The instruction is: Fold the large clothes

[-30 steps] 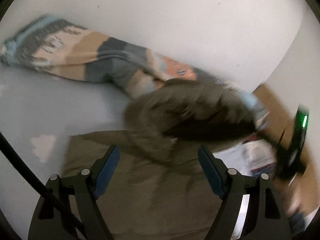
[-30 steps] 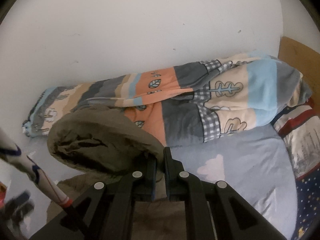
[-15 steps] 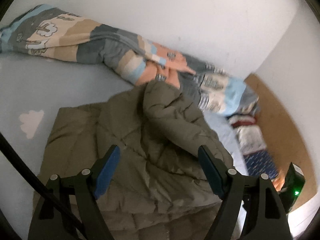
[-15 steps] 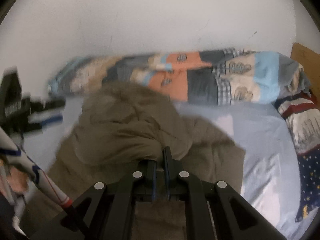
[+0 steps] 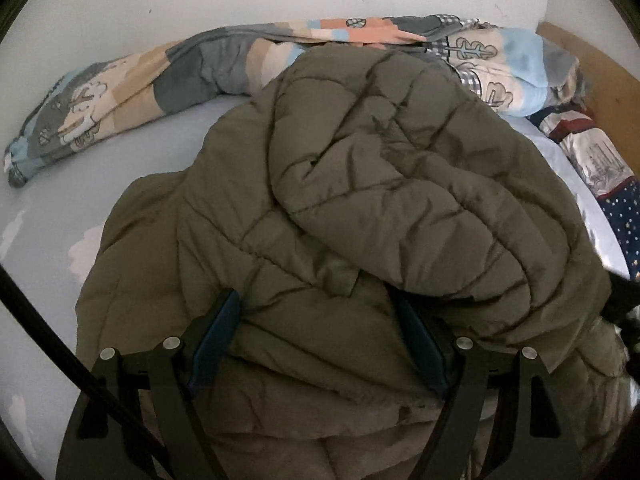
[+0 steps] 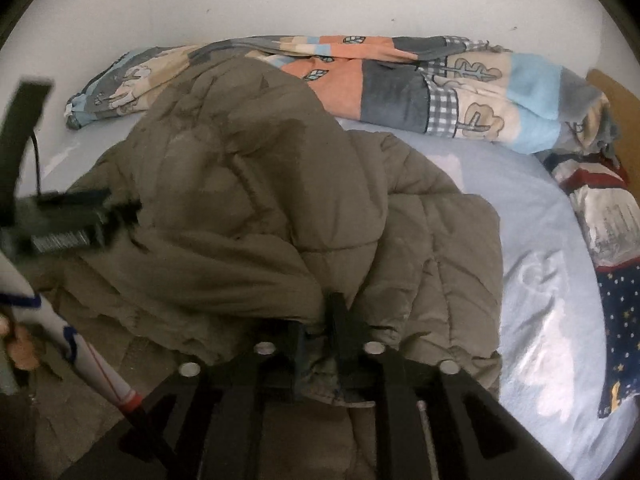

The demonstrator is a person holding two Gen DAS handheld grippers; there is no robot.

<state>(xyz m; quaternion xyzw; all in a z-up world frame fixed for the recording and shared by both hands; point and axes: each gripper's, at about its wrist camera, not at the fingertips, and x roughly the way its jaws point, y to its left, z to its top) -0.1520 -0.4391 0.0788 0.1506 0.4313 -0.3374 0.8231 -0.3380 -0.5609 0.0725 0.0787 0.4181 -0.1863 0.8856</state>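
Note:
An olive quilted puffer jacket (image 5: 360, 200) lies heaped on the light blue bed sheet (image 5: 48, 216), one part folded over the rest. My left gripper (image 5: 320, 320) is open, its blue-padded fingers (image 5: 218, 332) resting on the jacket's near part without pinching it. In the right wrist view the jacket (image 6: 248, 208) fills the middle. My right gripper (image 6: 320, 332) is shut on a fold of the jacket's near edge. The left gripper shows blurred at the left (image 6: 60, 220).
A patchwork duvet (image 5: 200, 60) is bunched along the white wall at the back, also in the right wrist view (image 6: 460, 92). A patterned pillow (image 6: 608, 216) and wooden headboard (image 5: 600, 72) lie at the right. A person's hand and sleeve (image 6: 24, 344) show at lower left.
The right gripper carried the jacket fold over and down onto the rest of the jacket. The left gripper moved in closer, so the jacket now lies between its open fingers.

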